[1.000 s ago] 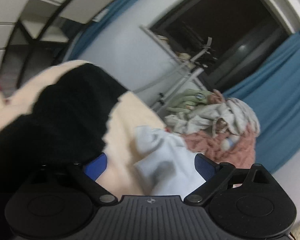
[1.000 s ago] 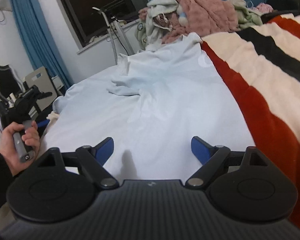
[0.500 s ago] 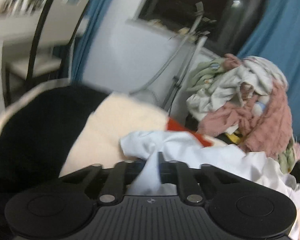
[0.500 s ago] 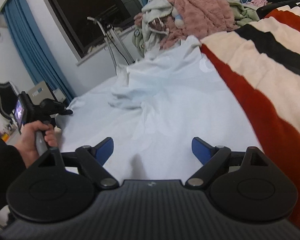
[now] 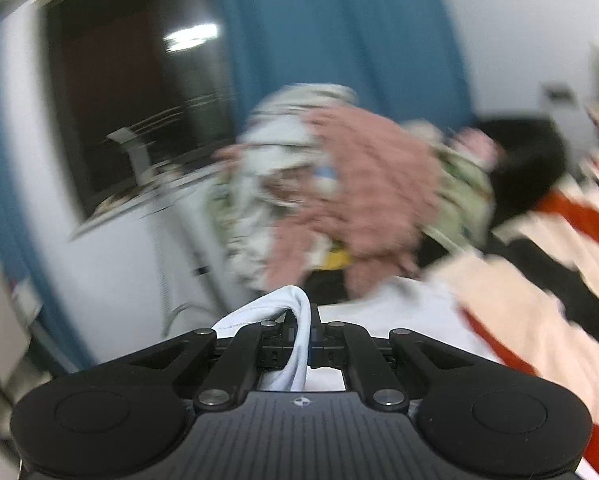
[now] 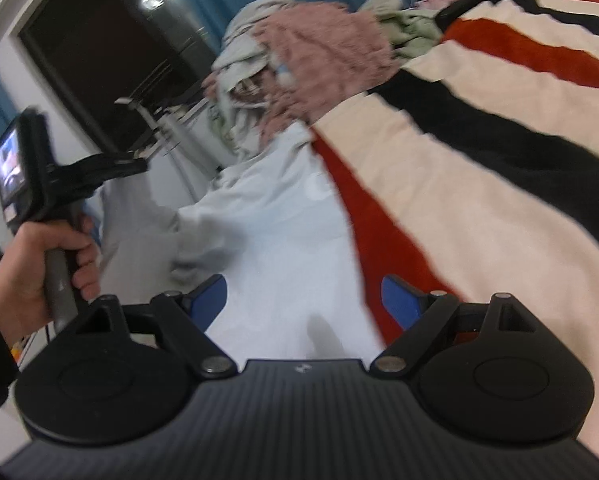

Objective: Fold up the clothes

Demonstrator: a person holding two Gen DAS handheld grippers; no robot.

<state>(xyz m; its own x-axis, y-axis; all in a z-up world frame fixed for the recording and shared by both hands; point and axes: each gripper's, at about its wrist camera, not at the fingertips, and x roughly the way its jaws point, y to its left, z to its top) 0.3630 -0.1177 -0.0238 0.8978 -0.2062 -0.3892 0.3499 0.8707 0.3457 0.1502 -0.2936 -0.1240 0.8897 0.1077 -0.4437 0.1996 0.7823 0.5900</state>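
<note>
White garment lifted at one edge

The left gripper [image 5: 301, 336] pinched a fold of the white garment [image 6: 275, 240], which lay left of the striped blanket [image 6: 479, 184]; the right gripper [image 6: 303, 300] hovered over it, fingers spread.

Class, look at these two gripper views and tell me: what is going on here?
A person is folding laundry on a bed with a handheld gripper in each hand. The left gripper is shut on a fold of the white garment and lifts it off the striped blanket. The right gripper hovers open above the garment. A pile of unfolded clothes waits behind.
</note>
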